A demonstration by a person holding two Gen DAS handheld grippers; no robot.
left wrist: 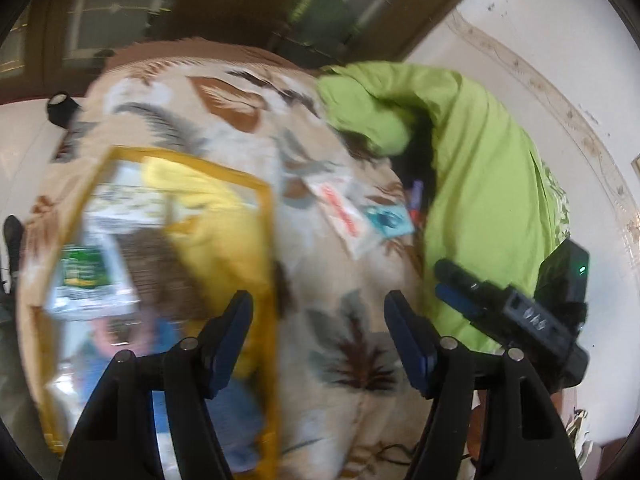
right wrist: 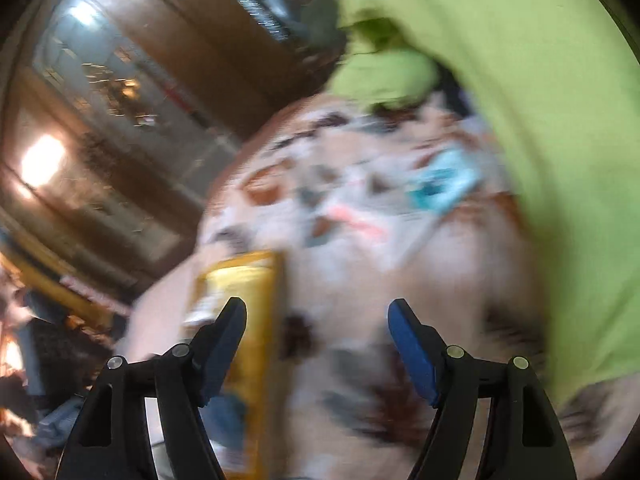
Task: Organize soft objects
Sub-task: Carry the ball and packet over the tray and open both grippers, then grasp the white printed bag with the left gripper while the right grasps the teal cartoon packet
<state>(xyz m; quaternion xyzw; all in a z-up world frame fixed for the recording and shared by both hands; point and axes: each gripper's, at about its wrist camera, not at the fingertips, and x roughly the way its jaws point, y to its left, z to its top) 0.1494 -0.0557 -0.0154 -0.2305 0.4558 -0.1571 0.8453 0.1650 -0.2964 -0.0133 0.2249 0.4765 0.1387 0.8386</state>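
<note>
A clear storage bag with yellow trim [left wrist: 160,272] lies at the left on a leaf-patterned beige blanket [left wrist: 340,280]; it holds yellow, brown and blue soft items. A lime-green cloth [left wrist: 480,168] is bunched at the right. Two flat packets, one red-lettered [left wrist: 340,216] and one teal [left wrist: 388,220], lie between them. My left gripper [left wrist: 318,332] is open and empty over the blanket beside the bag's edge. My right gripper [right wrist: 318,336] is open and empty; in the blurred right wrist view it hangs above the bag's corner [right wrist: 248,280], with the green cloth [right wrist: 540,120] to its right. It also shows in the left wrist view [left wrist: 512,312].
A dark wooden cabinet with glass doors [left wrist: 120,20] stands behind the bed. A white wall [left wrist: 560,60] is at the right. A small black object [left wrist: 60,108] sits by the blanket's far left edge.
</note>
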